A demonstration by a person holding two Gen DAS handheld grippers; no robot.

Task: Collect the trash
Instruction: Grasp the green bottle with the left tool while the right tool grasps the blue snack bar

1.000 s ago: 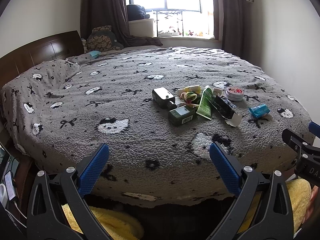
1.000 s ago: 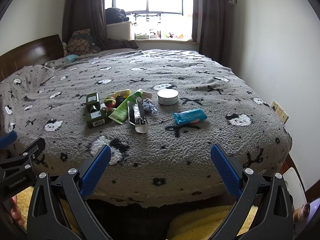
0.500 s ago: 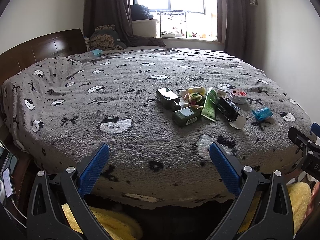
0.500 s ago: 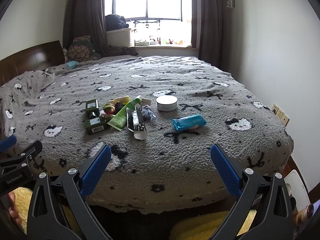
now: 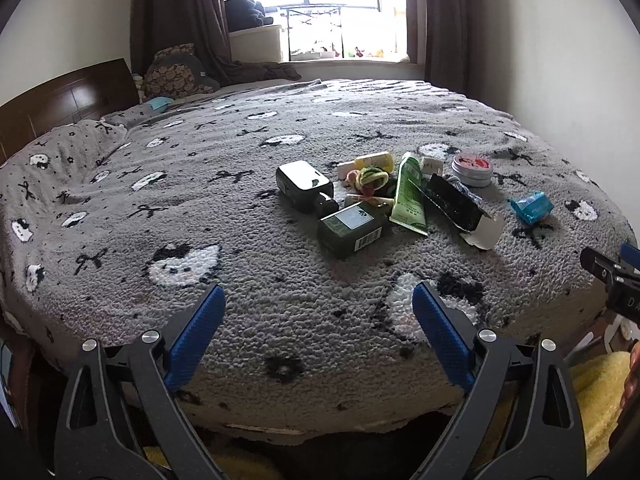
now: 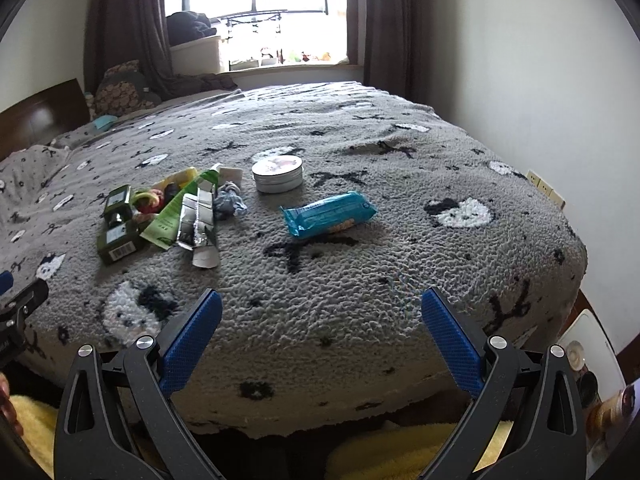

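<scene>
A cluster of litter lies on the grey blanket (image 5: 248,264): a dark green box (image 5: 352,228), a dark flask (image 5: 304,186), a green tube (image 5: 409,196), a black wrapper (image 5: 456,204), a round tin (image 5: 472,168) and a blue packet (image 5: 532,208). My left gripper (image 5: 318,292) hovers at the bed's near edge, short of the box; its jaws are closing with nothing between them. My right gripper (image 6: 322,296) stands open over the near edge, empty, with the blue packet (image 6: 328,214) ahead and the silver wrapper (image 6: 198,220) and green tube (image 6: 180,210) to its left.
A wooden headboard (image 5: 60,100) and a pillow (image 5: 176,72) are at the far left, a window (image 5: 320,4) beyond. The wall (image 6: 540,80) runs close along the bed's right side. Yellow cloth (image 6: 400,452) lies under the bed's edge; a white tray (image 6: 588,356) sits low right.
Both grippers have moved forward and down toward the bed, so the litter looks larger and nearer. The left jaws have narrowed slightly.
</scene>
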